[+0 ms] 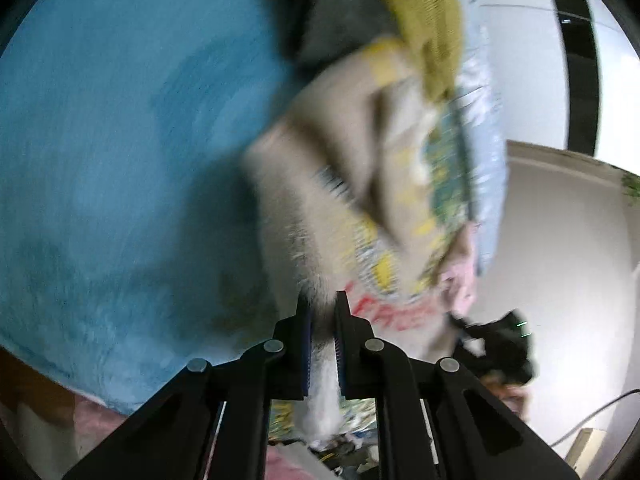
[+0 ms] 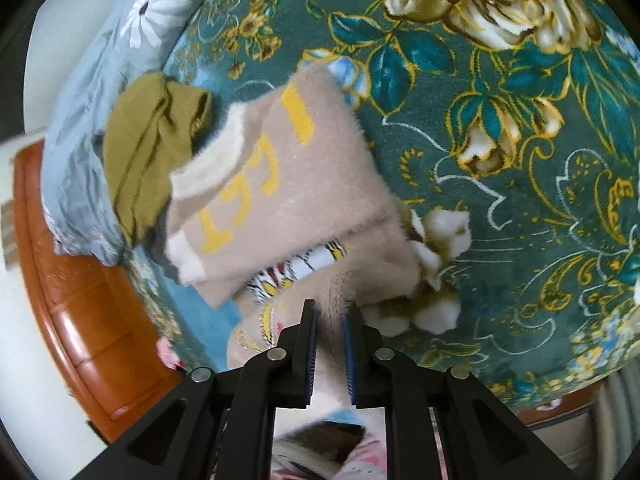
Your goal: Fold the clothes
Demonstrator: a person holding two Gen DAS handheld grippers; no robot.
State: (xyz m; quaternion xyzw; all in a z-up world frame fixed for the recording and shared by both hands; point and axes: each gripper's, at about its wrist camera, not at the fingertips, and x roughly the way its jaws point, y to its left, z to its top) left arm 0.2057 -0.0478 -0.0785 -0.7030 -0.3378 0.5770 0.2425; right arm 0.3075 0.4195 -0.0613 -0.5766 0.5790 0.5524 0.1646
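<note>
A fuzzy beige sweater (image 2: 280, 184) with yellow lettering and a cartoon print lies partly folded on a green floral blanket (image 2: 520, 160). My right gripper (image 2: 330, 306) is shut on a fuzzy edge of the sweater near the white pom-poms (image 2: 438, 236). In the blurred left wrist view my left gripper (image 1: 322, 300) is shut on another furry edge of the same sweater (image 1: 348, 168), lifted above a blue plush cloth (image 1: 120, 160). An olive-green garment (image 2: 148, 152) lies beside the sweater at its far end, and shows as olive-green fabric (image 1: 428, 28) at the top of the left wrist view.
A light blue daisy-print pillow (image 2: 100, 80) lies at the bed's left side, by a brown wooden bed frame (image 2: 80, 280). White wall (image 1: 560, 260) and a dark door frame (image 1: 576, 60) stand to the right in the left wrist view. Pink fabric (image 1: 460, 284) hangs near the sweater.
</note>
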